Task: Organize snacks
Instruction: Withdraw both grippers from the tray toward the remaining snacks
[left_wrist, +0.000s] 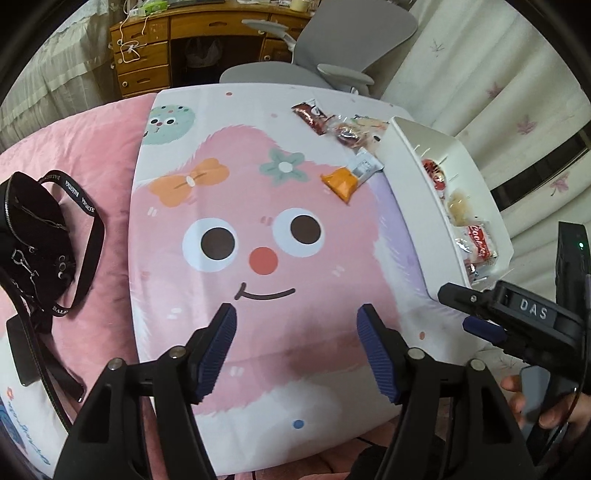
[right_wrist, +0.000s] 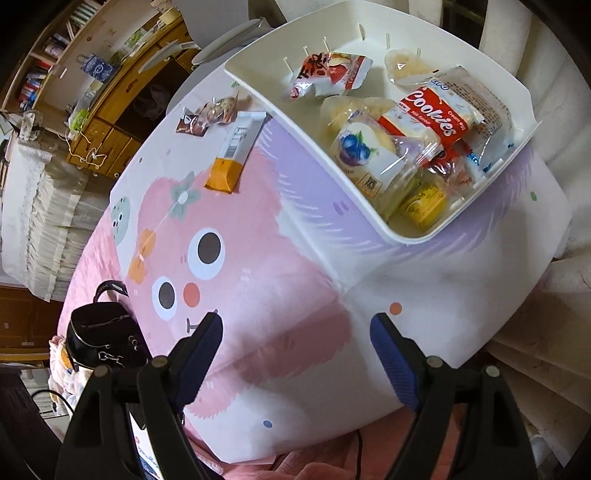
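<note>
A white tray (right_wrist: 491, 170) (left_wrist: 410, 173) on the cartoon-print board holds several wrapped snacks, among them a red cookies pack (right_wrist: 432, 114) and a blueberry pack (right_wrist: 362, 147). Loose on the board beside it lie an orange-and-white bar (right_wrist: 232, 155) (left_wrist: 349, 177), a brown wrapper (right_wrist: 192, 123) (left_wrist: 308, 114) and a clear-wrapped snack (left_wrist: 349, 133). My left gripper (left_wrist: 297, 325) hangs open over the board's near part, nothing between its blue pads. My right gripper (right_wrist: 297, 332) is open and empty too, below the tray; its body shows at the right of the left wrist view (left_wrist: 509, 317).
A black bag (left_wrist: 33, 236) (right_wrist: 99, 339) with a strap lies on the pink bedding left of the board (left_wrist: 258, 206). A grey office chair (left_wrist: 332, 55) and a wooden desk (left_wrist: 177, 44) stand beyond. Curtains hang on the right.
</note>
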